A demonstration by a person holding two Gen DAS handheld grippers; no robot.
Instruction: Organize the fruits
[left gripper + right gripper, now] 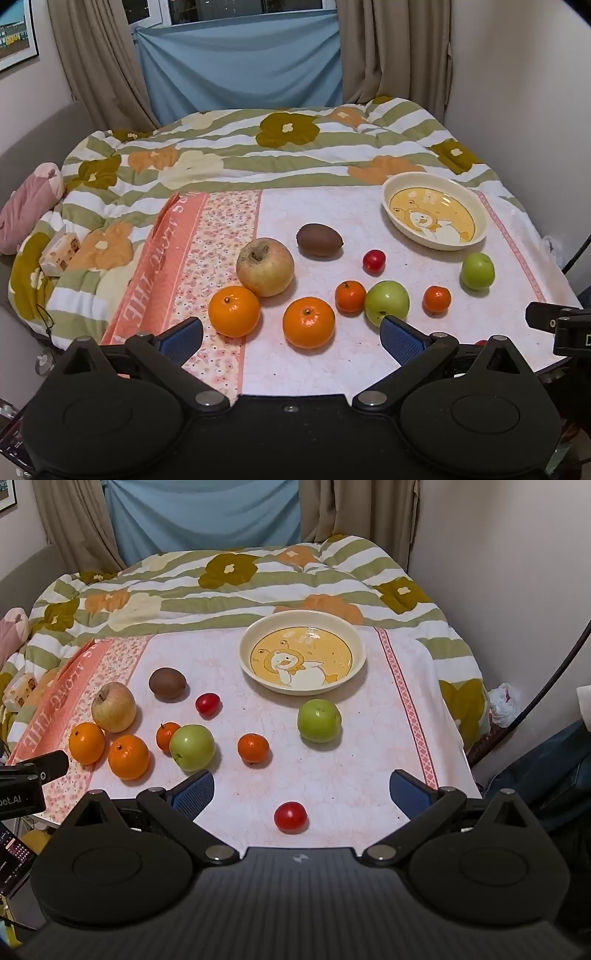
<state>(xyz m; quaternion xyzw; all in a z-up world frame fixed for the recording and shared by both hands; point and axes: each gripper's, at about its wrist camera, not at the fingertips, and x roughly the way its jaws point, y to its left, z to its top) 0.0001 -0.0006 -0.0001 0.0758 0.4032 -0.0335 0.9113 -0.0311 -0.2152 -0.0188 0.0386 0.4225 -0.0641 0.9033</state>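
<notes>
Loose fruit lies on a pink cloth [314,210]: a yellow-red apple [265,266], a kiwi [319,239], two big oranges [234,311] [308,322], two small mandarins [350,296] [437,300], two green apples [386,302] [477,270] and a red cherry tomato [374,261]. A cream plate [480,218] with a yellow cartoon stands empty at the back right. My left gripper [291,338] hovers open over the near oranges. My right gripper [301,794] is open above a second red tomato [290,817] near the front edge; the plate [354,642] lies ahead.
The cloth covers a small table set against a bed with a flowered quilt [258,147]. A tissue pack [59,251] and a pink plush [29,206] lie at the left. A wall [498,572] and a dark cable [546,686] stand at the right.
</notes>
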